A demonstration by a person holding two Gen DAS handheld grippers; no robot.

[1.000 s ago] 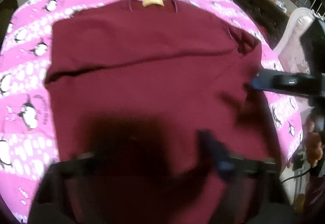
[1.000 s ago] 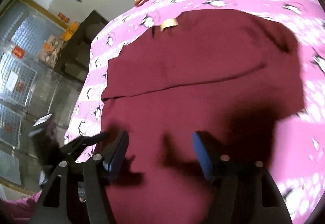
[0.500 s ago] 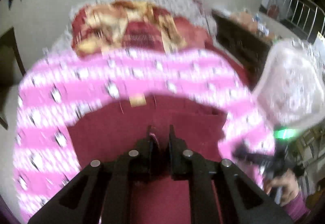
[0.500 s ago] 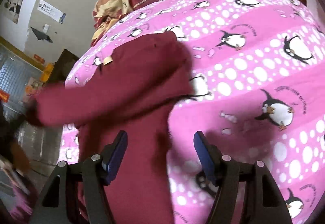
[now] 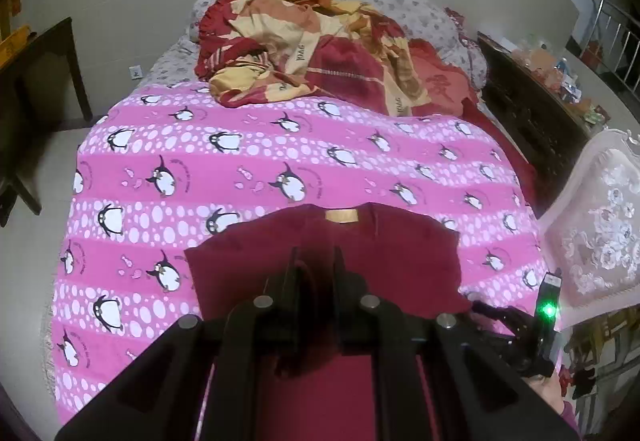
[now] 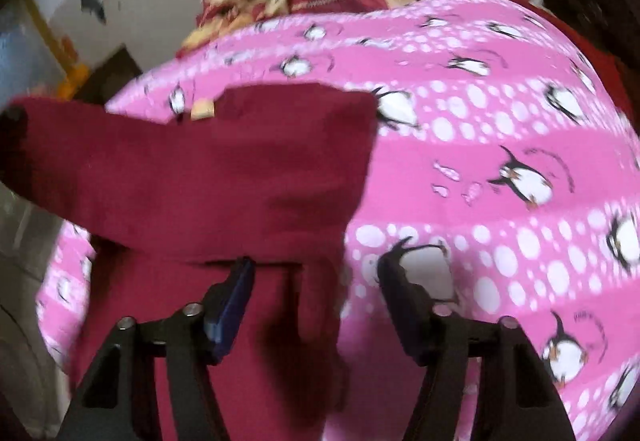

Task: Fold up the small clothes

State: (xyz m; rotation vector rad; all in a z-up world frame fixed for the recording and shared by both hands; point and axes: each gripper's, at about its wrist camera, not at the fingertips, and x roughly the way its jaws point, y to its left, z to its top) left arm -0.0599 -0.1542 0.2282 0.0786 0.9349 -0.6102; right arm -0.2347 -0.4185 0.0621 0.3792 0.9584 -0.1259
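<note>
A maroon garment (image 5: 400,261) with a tan label (image 5: 341,215) lies on the pink penguin bedspread (image 5: 240,169). Its near part is lifted off the bed. My left gripper (image 5: 318,261) is shut on a pinch of this cloth and holds it up. In the right wrist view the raised maroon garment (image 6: 224,169) stretches up to the left, blurred. My right gripper (image 6: 316,265) hovers low over the garment's right edge. Its jaws are closing with cloth lying between them, and the pads stand clear of it. The right gripper (image 5: 516,321) also shows beside the bed's right side.
A crumpled red and yellow quilt (image 5: 320,53) is heaped at the head of the bed. A dark wooden cabinet (image 5: 532,113) and a white floral cushion (image 5: 600,225) stand to the right. A dark table (image 5: 36,81) stands to the left.
My left gripper closed on the garment and rose, pulling the cloth up off the bed. My right gripper shifted to the garment's right edge and its jaws narrowed slightly.
</note>
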